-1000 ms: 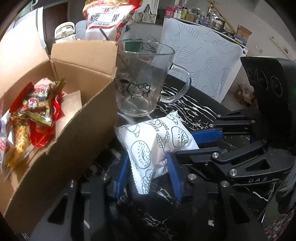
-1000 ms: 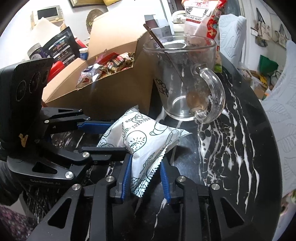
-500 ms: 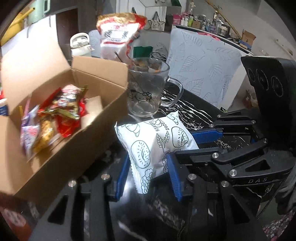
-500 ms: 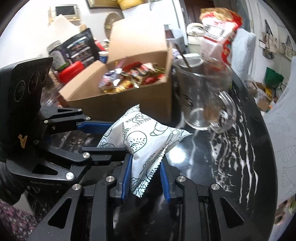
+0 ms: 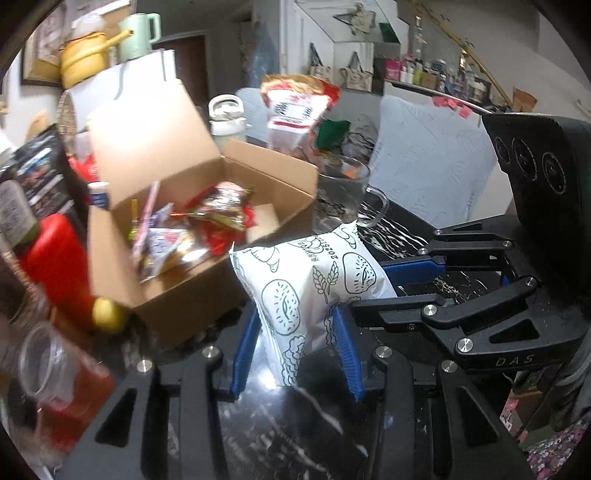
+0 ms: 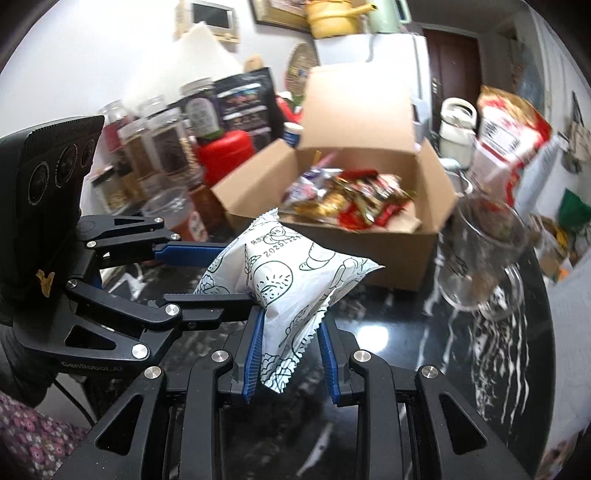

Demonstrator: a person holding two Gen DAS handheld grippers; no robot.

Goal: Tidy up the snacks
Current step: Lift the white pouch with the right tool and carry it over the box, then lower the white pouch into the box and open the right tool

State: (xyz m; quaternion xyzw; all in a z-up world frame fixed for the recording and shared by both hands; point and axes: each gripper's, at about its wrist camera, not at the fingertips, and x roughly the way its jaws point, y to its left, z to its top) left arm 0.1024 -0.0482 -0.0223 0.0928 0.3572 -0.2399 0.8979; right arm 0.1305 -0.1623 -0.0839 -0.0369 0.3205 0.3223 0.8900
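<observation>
Both the left gripper (image 5: pixel 295 354) and right gripper (image 6: pixel 291 354) clamp one white snack packet (image 5: pixel 314 280) above the tabletop (image 6: pixel 406 339), cardboard box (image 5: pixel 207 295) at 10 o'clock.

We see a white snack pack (image 5: pixel 314 280) w/ dark green bread & leaf drawings. Brown cardboard box (image 5: pixel 192 295) has red, gold & purple wrappers (image 6: pixel 347 199). Counter (image 6: pixel 443 354) is black w/ white streaks. Jaws have blue pads (image 6: pixel 255 354). Red jug (image 5: pixel 59 266), yellow pot (image 6: pixel 332 18).
</observation>
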